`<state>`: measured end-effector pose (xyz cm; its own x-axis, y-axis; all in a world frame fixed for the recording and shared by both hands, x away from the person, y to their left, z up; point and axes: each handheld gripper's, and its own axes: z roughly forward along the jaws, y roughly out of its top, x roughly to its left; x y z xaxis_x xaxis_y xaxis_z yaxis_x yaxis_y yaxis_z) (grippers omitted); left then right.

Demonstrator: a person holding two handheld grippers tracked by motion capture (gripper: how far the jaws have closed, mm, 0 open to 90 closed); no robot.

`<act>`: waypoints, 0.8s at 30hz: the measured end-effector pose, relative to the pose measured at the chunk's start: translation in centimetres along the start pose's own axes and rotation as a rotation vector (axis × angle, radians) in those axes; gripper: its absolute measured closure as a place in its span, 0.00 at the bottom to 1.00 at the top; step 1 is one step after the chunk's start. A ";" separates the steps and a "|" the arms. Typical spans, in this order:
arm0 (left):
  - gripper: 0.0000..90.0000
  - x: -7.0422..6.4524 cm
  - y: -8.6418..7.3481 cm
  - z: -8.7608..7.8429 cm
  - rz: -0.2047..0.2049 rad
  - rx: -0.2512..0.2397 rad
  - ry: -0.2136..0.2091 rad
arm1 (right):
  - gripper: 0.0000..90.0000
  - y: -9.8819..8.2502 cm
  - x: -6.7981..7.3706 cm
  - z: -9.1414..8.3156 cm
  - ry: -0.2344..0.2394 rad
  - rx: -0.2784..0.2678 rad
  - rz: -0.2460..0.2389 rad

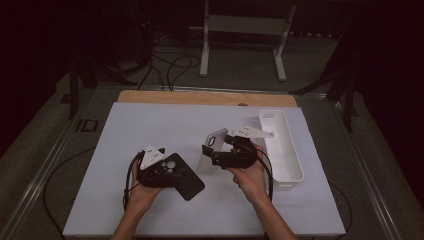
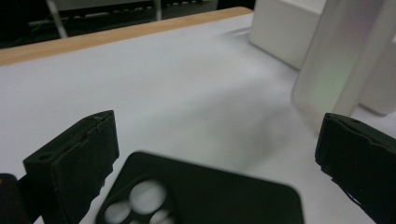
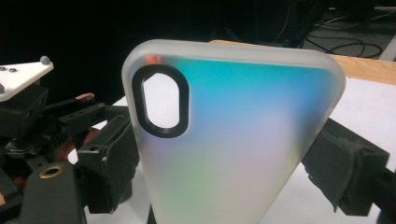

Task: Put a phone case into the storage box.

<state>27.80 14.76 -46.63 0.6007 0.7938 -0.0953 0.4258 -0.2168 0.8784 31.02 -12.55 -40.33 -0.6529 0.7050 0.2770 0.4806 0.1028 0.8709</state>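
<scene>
Nearest us, the translucent phone case (image 3: 233, 140) stands upright, pinched at its edges by the right gripper (image 1: 212, 150). Left of it the black phone case (image 1: 182, 177) lies flat on the white table (image 1: 150, 125), seemingly untouched between the left gripper's (image 1: 172, 172) wide-spread jaws; the white bin (image 1: 285, 150) sits right.

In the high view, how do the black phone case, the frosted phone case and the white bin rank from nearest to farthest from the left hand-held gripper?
1. Black phone case: flat on the table, right at the left hand-held gripper.
2. Frosted phone case: upright, clamped in the right hand-held gripper, mid-table.
3. White bin: at the table's right edge, farthest.
</scene>
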 end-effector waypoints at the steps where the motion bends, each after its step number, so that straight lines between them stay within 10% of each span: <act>1: 0.00 0.4 -0.3 -0.3 -0.004 0.000 0.006 | 0.18 0.0 0.0 0.0 -0.001 -0.001 -0.001; 24: 0.00 4.6 -5.5 -4.2 -0.067 -0.062 0.162 | 0.18 0.9 -0.3 0.0 -0.020 -0.002 -0.018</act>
<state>25.37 21.99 -49.88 0.4533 0.8876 -0.0820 0.4158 -0.1291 0.9002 31.65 -12.69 -39.63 -0.6493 0.7172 0.2531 0.4676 0.1139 0.8766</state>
